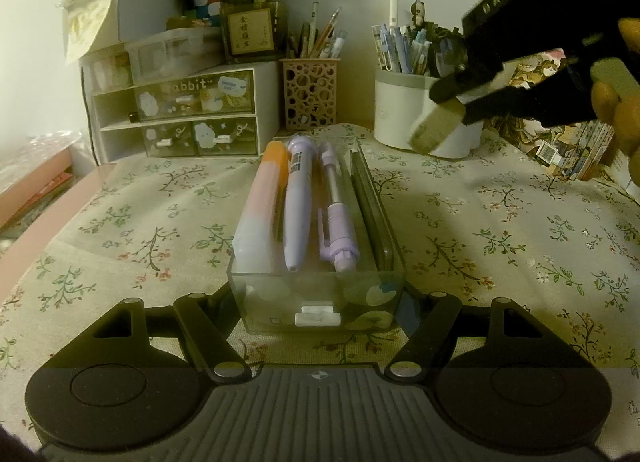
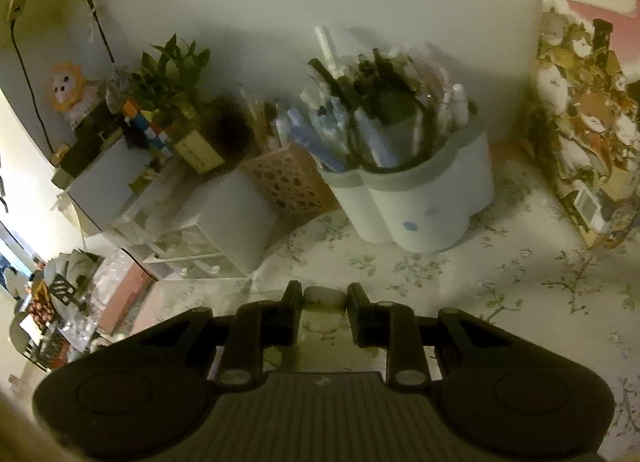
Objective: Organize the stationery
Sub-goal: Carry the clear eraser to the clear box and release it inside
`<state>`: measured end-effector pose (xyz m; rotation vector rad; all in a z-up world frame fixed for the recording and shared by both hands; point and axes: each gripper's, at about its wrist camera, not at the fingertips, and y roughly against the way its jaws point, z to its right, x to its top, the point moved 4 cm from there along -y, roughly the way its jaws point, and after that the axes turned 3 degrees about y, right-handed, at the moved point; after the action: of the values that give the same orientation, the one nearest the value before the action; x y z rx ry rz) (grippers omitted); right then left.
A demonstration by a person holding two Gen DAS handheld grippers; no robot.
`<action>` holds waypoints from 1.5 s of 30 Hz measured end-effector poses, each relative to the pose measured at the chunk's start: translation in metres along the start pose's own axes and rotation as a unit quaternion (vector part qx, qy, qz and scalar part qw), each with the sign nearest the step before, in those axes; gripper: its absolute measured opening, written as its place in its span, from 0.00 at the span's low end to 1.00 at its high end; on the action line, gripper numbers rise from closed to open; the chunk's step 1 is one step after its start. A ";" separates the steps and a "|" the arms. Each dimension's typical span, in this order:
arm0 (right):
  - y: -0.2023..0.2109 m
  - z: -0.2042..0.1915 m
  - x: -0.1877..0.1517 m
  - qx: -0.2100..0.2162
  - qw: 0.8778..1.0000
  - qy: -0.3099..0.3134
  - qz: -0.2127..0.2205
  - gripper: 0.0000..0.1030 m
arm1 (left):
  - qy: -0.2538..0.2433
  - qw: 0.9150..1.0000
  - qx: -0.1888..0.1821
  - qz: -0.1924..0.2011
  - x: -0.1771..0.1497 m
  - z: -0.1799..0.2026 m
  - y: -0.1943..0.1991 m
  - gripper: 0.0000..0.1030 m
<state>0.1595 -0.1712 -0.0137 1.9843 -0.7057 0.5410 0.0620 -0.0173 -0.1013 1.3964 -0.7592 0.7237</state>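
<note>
A clear plastic drawer tray [image 1: 396,262] lies on the floral cloth, gripped at its near end by my left gripper [image 1: 318,314]. In it lie a pink-orange case [image 1: 262,206], a lilac pen [image 1: 297,198], a purple clip pen [image 1: 336,218] and a dark flat item [image 1: 370,206]. My right gripper [image 1: 444,118] hovers at the upper right, in front of the white pen holder [image 1: 404,110], shut on a pale eraser-like block [image 1: 430,130]. The block [image 2: 325,299] shows between the fingers in the right wrist view, above the cloth, with the white holder [image 2: 420,202] ahead.
A drawer organiser [image 1: 176,114] with an open slot stands at the back left, a perforated pen cup [image 1: 309,94] beside it. A plant and cube sit on top. A patterned box [image 2: 580,130] stands at the right. A pink edge [image 1: 36,190] borders the left.
</note>
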 end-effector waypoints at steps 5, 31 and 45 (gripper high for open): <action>-0.004 -0.014 0.008 0.012 1.000 0.004 0.002 0.38 | 0.000 1.000 0.000 0.000 0.000 0.000 0.000 0.71; -0.045 -0.059 0.017 0.048 0.998 0.025 -0.033 0.38 | 0.000 1.000 0.000 0.000 0.000 0.000 0.000 0.71; -0.072 -0.063 0.011 0.035 0.997 0.036 -0.064 0.38 | 0.000 1.000 0.000 0.000 0.000 0.000 0.000 0.71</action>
<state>0.2102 -0.0901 -0.0223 2.0477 -0.5173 0.5636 0.0619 -0.0178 -0.1015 1.3972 -0.7595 0.7244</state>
